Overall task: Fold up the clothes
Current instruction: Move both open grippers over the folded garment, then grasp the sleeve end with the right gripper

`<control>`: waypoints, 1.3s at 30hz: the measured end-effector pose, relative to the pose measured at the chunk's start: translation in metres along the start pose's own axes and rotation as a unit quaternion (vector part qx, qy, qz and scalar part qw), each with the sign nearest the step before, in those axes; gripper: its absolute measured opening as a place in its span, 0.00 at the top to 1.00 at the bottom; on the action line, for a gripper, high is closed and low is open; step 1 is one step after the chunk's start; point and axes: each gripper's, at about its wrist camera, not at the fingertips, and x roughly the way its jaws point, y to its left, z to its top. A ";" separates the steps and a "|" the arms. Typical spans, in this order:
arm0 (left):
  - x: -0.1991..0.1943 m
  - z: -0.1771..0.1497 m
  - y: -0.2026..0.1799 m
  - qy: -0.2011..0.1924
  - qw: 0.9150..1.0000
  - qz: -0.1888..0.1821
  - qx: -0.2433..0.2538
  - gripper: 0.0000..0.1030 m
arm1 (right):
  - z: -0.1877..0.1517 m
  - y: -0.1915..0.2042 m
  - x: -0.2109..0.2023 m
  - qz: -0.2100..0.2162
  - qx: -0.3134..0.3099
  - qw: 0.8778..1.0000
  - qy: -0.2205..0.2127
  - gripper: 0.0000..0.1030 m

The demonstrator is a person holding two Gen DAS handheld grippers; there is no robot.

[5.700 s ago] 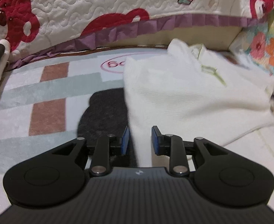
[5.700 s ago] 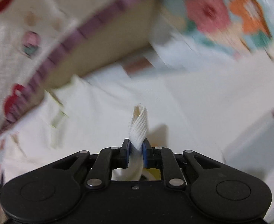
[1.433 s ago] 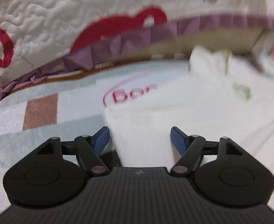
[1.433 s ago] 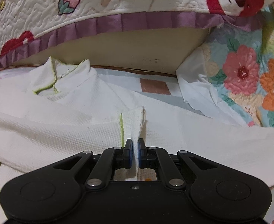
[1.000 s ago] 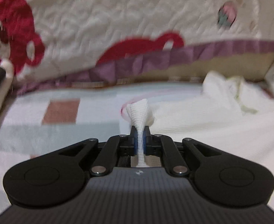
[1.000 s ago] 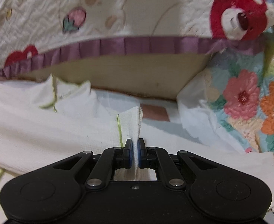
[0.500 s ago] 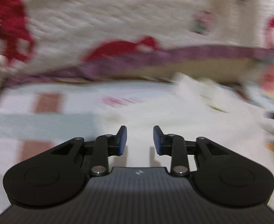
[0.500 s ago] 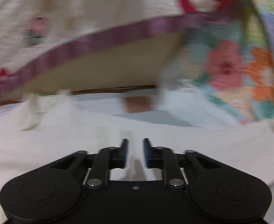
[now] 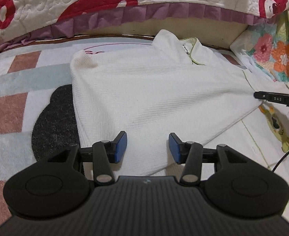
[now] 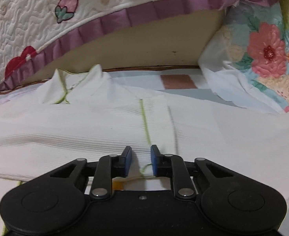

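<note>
White garment spread flat on the patterned rug, collar toward the rug's far edge, close under the purple frill of the quilted bedspread. Left side of the garment folded in, covering part of a dark patch in the rug pattern. Left gripper just above the near hem, jaws wide open, nothing between the blue pads. Right gripper low over the garment's right part, jaws parted a little, a green seam line running between the pads but not pinched. A floral quilt at the rug's right edge.
</note>
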 end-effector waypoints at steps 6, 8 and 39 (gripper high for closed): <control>-0.004 -0.002 -0.007 0.003 1.000 0.010 0.016 0.48 | 0.000 -0.027 -0.016 -0.074 0.026 0.997 -0.006 0.50; -0.004 -0.001 -0.013 0.005 1.000 -0.004 0.012 0.41 | -0.004 -0.053 -0.027 -0.088 0.061 0.994 -0.010 0.50; 0.058 0.031 -0.258 0.020 0.998 -0.058 0.014 0.40 | -0.019 -0.311 -0.078 -0.259 0.000 0.966 -0.011 0.44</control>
